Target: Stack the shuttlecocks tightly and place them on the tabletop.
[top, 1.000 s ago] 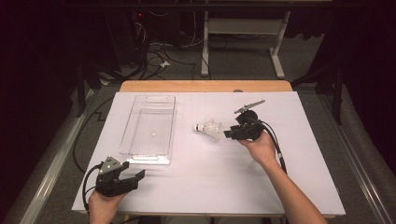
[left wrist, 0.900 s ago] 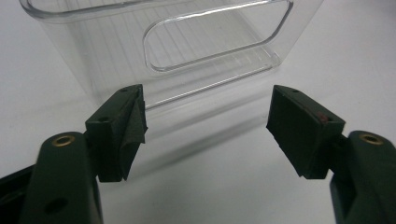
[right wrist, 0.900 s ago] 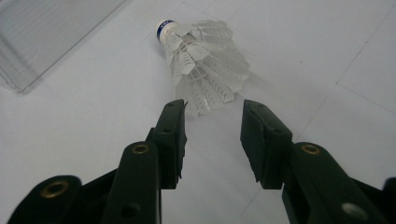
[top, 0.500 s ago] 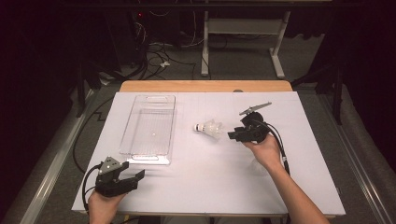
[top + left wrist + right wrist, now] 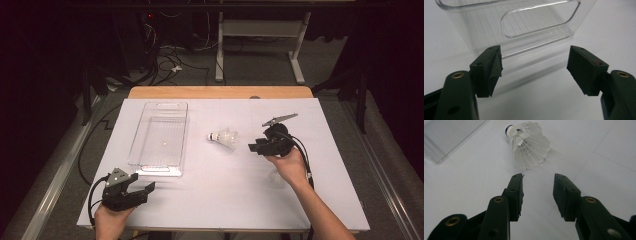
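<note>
Reaching for the shuttlecock, grasp not yet made

The shuttlecock (image 5: pixel 224 138) lay on its side on the white counter (image 5: pixel 225 200), between the clear bin (image 5: pixel 160 135) and the right gripper (image 5: pixel 256 147), whose fingers (image 5: pixel 515 192) stood partly spread and empty just short of the feathers; the next move likely called for easing forward and pinching gently. The left gripper (image 5: pixel 145 189) rested near the bin's end, fingers (image 5: pixel 490 67) spread wide

The shuttlecock (image 5: pixel 223 138) lay on the table (image 5: pixel 210 200), right of the clear bin (image 5: pixel 159 137). The right gripper (image 5: pixel 254 146) sat just beyond it, the left gripper (image 5: pixel 146 187) before the bin.
</note>
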Demonstrator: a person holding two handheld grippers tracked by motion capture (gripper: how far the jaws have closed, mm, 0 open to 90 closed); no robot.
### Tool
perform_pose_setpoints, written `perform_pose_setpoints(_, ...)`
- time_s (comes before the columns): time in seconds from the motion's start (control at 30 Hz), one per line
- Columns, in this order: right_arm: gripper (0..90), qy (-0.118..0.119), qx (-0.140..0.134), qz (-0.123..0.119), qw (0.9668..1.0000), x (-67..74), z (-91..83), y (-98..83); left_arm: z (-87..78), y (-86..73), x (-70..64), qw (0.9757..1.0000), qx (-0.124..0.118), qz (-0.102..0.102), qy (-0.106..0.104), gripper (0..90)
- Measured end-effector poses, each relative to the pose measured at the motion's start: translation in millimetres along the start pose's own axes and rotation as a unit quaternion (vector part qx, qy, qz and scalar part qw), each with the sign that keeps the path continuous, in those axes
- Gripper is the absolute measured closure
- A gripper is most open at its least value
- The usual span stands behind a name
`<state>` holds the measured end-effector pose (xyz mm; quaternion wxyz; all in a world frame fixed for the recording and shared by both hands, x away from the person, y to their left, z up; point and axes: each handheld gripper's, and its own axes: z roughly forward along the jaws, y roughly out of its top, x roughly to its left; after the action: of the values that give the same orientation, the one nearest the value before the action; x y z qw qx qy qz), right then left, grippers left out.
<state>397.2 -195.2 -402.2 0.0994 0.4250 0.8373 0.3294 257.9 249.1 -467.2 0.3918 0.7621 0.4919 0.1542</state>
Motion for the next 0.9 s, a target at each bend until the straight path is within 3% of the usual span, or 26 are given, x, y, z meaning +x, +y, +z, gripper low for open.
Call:
perform_pose_setpoints(0.33, 60.5, -0.005, 0.002, 0.001, 1.0000, 0.4, -13.6, -8.0, 0.3, 0.2, -0.4, 1.0000, 0.000, -0.001, 0.000, 29.1)
perform_pose_setpoints(0.9, 60.5, -0.006, 0.005, 0.009, 0.9999, -3.8, -21.7, -26.7, 0.0, -0.1, 0.6, 1.0000, -0.001, -0.004, -0.001, 28.8)
